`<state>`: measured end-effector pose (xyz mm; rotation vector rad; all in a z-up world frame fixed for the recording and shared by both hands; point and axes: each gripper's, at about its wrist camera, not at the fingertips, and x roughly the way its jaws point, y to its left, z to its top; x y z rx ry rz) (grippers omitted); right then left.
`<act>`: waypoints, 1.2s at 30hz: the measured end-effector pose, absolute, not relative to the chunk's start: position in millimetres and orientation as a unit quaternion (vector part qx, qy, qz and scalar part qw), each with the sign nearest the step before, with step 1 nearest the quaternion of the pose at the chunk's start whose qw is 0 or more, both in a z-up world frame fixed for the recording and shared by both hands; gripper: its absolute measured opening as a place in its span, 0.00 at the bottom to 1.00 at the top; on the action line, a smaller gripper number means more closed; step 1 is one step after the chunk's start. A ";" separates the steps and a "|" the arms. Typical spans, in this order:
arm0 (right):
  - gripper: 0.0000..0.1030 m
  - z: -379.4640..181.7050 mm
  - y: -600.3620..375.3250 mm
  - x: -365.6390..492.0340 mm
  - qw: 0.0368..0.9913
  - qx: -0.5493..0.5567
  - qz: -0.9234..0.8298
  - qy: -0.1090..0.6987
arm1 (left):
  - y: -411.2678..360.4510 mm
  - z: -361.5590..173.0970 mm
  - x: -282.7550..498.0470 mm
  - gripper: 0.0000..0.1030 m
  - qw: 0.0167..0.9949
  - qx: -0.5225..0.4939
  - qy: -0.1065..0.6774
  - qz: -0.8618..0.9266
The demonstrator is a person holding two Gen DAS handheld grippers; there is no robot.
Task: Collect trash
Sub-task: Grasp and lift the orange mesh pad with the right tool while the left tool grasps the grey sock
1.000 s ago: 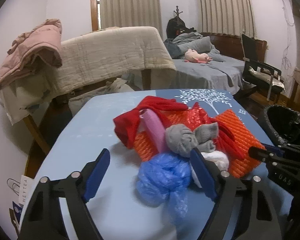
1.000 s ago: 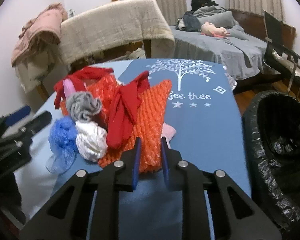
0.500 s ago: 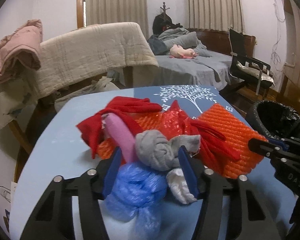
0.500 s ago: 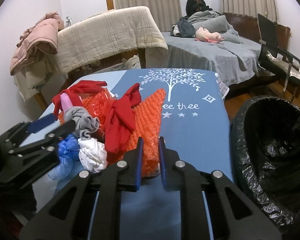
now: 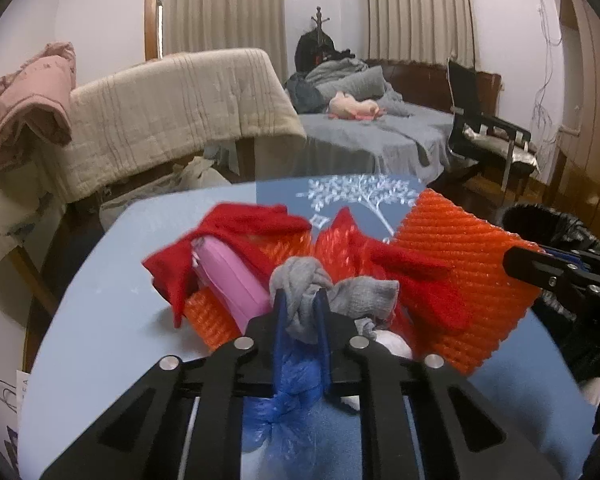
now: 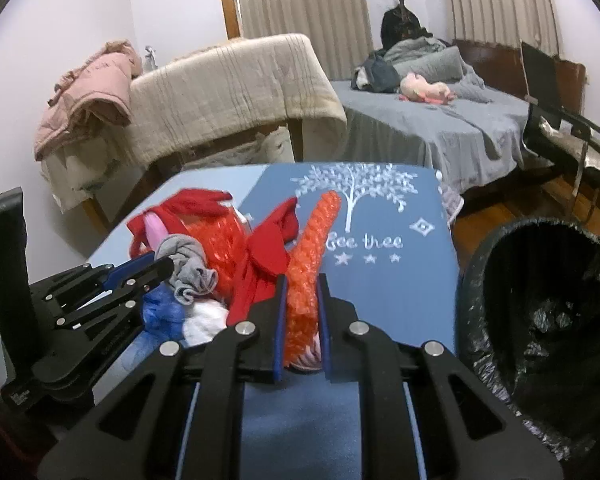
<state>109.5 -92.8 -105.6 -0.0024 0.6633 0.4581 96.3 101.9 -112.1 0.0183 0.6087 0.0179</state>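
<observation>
A heap of trash lies on the blue table [image 6: 384, 300]: an orange foam net [image 5: 460, 280], red cloth [image 5: 252, 220], a pink pouch [image 5: 232, 276], a grey sock [image 5: 364, 296], a blue plastic bag [image 5: 296, 384] and a white wad [image 6: 204, 320]. My left gripper [image 5: 300, 298] is closing its jaws on the grey sock and the blue bag, and the pads press on both. My right gripper [image 6: 300, 284] is shut on the near edge of the orange foam net [image 6: 312, 248], which stands lifted off the table. A pale pink scrap shows under that net.
A black-lined trash bin [image 6: 540, 320] stands open at the table's right side. Behind the table are a blanket-draped rack [image 5: 172, 120], a grey bed [image 6: 440, 120] and a black chair [image 5: 484, 132]. Bare tabletop lies between the heap and the bin.
The left jaws went from wide open around the blue bag to closed on the bag and the grey sock. The right gripper rose, tilting the orange net's edge up.
</observation>
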 end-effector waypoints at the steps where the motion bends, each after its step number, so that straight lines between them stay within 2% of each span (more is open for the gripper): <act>1: 0.12 -100.5 -94.6 107.3 0.922 -0.001 0.224 0.317 | 103.0 -107.1 94.1 0.14 0.955 0.006 0.296 0.009; 7: 0.12 -81.5 -106.0 100.3 0.927 0.020 0.227 0.299 | 104.7 -86.4 84.5 0.12 0.960 -0.004 0.279 0.004; 9: 0.12 -75.2 -113.1 98.4 0.928 0.034 0.226 0.294 | 104.1 -79.5 83.3 0.09 0.962 -0.005 0.272 0.003; 10: 0.12 -72.9 -115.1 98.4 0.929 0.036 0.225 0.292 | 103.6 -75.1 82.0 0.02 0.964 -0.005 0.267 0.003; 11: 0.12 -69.6 -117.6 97.5 0.930 0.037 0.222 0.289 | 103.3 -71.8 80.9 0.00 0.965 -0.006 0.263 -0.001; 16: 0.12 -71.2 -115.4 93.0 0.932 0.020 0.216 0.290 | 98.5 -68.4 79.9 0.00 0.965 -0.004 0.260 -0.011; 23: 0.14 -102.7 -107.3 92.3 0.926 -0.009 0.201 0.320 | 104.7 -96.9 73.3 0.02 0.951 0.002 0.308 -0.010; 24: 0.14 -106.7 -108.0 92.3 0.924 -0.008 0.201 0.325 | 108.0 -99.1 70.3 0.04 0.951 0.001 0.310 -0.009; 25: 0.15 -108.8 -108.5 92.2 0.923 -0.005 0.201 0.328 | 112.4 -101.9 65.6 0.10 0.949 0.000 0.314 -0.008; 29: 0.15 -118.9 -108.4 89.8 0.918 0.002 0.205 0.341 | 123.2 -110.0 49.0 0.40 0.945 -0.012 0.326 0.008; 31: 0.16 -123.2 -105.8 88.5 0.916 -0.001 0.206 0.345 | 122.8 -114.7 40.3 0.44 0.942 -0.020 0.334 0.006; 34: 0.24 -127.0 -102.9 85.7 0.915 -0.006 0.205 0.348 | 115.7 -120.0 29.5 0.54 0.940 -0.022 0.339 -0.001; 36: 0.35 -126.5 -102.4 85.0 0.916 -0.005 0.203 0.347 | 109.1 -124.2 28.0 0.57 0.939 -0.017 0.344 -0.003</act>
